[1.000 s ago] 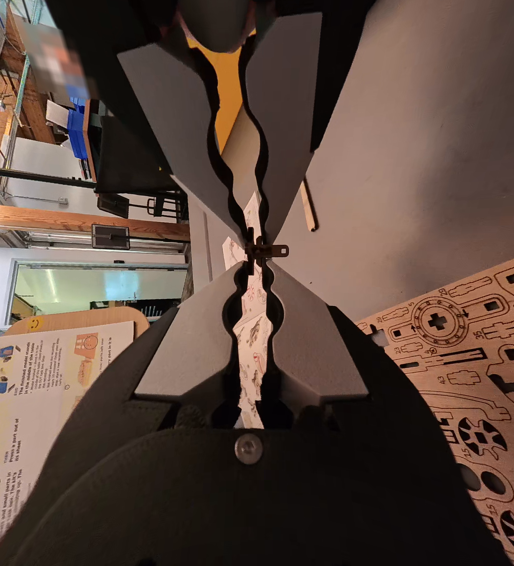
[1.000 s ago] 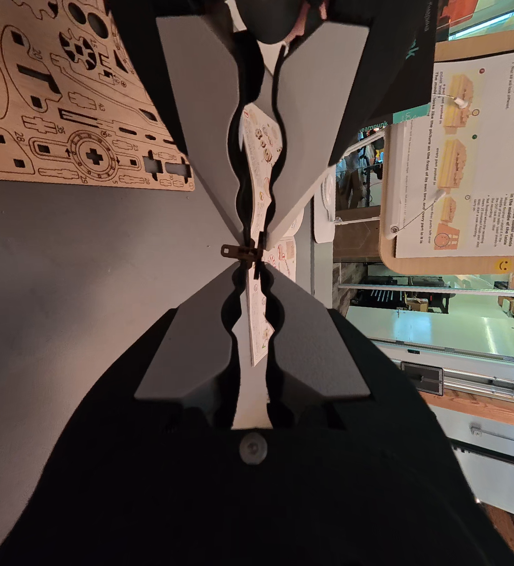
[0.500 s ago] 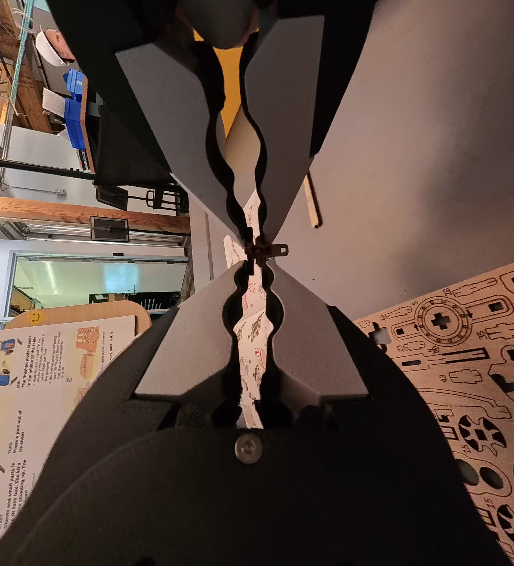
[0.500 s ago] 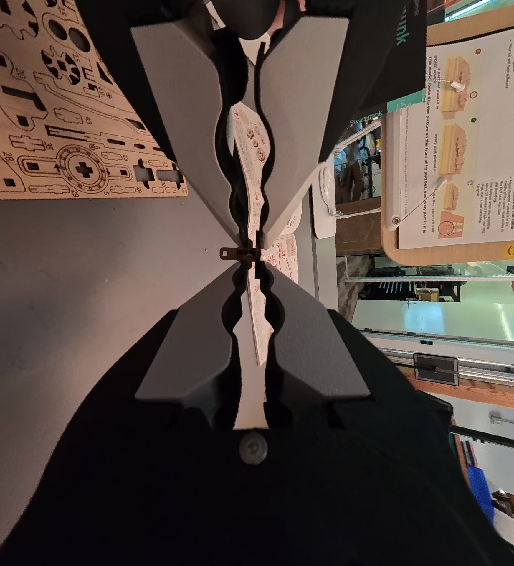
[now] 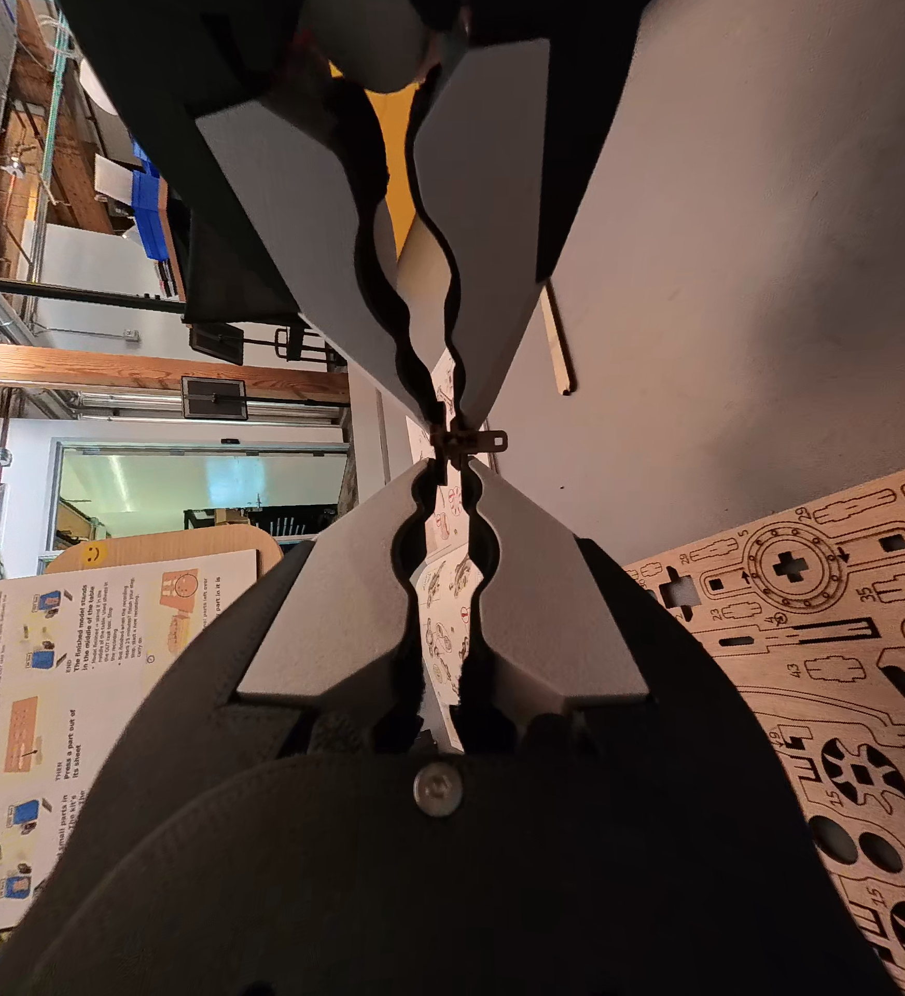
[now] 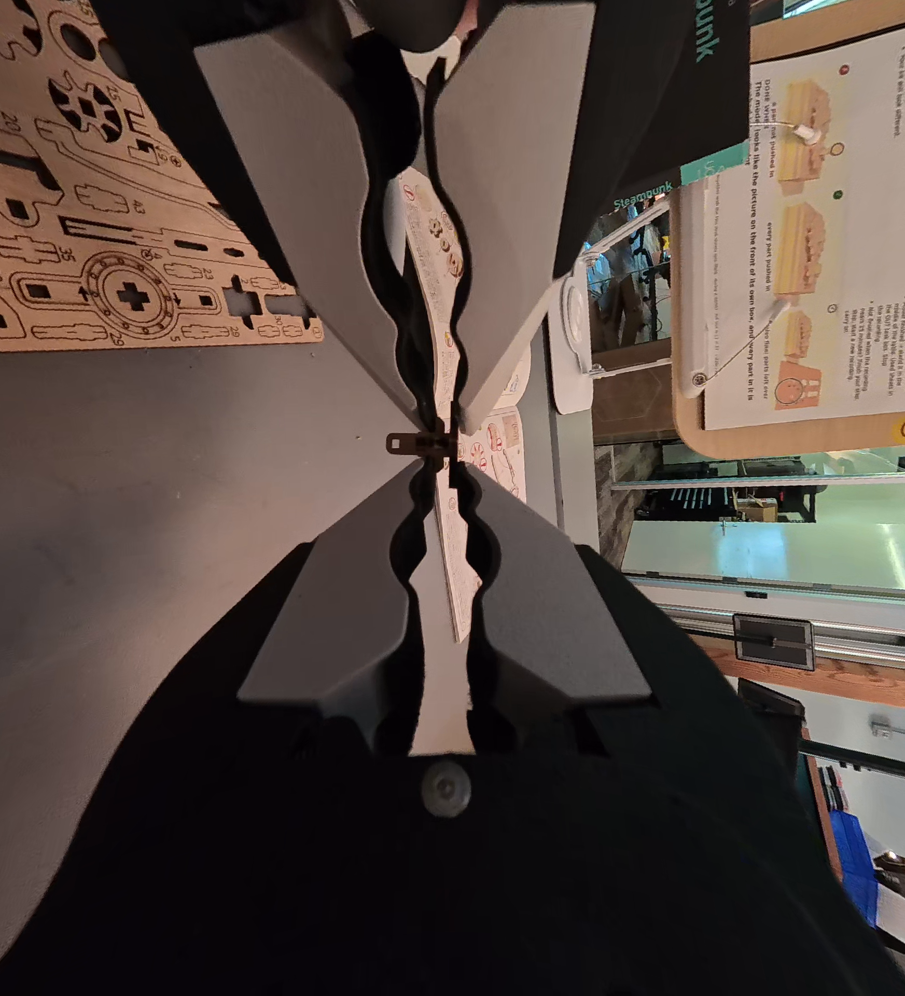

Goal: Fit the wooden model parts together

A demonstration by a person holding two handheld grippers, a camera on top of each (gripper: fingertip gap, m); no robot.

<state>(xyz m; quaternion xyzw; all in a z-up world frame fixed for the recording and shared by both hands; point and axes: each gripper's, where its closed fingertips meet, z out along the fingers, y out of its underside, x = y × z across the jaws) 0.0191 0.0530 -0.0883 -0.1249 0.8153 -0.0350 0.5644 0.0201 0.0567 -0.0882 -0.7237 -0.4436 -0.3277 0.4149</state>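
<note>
Two small dark wooden parts [image 5: 471, 439] sit crossed together, one a flat tab with a hole at its end. My left gripper [image 5: 453, 470] is shut on them from below in the left wrist view. My right gripper [image 5: 447, 415] meets it tip to tip from above. In the right wrist view my right gripper [image 6: 439, 470] is shut on the same parts [image 6: 420, 443], with the left gripper [image 6: 439, 420] opposite. Which part each one pinches is hidden by the fingertips. Both hold the parts above the grey table [image 5: 735, 242].
A laser-cut wooden parts sheet [image 5: 816, 647] lies on the table, also in the right wrist view [image 6: 89, 242]. An open instruction booklet [image 6: 453, 539] lies under the grippers. A thin wooden stick [image 5: 558, 345] lies farther off. A poster board [image 5: 62, 700] stands at the table's edge. The tips of both grippers are at nearly the same place.
Both grippers stay shut, tip to tip on the parts. The pair has shifted and tilted a little, so the sheet and background slide slightly in both views.
</note>
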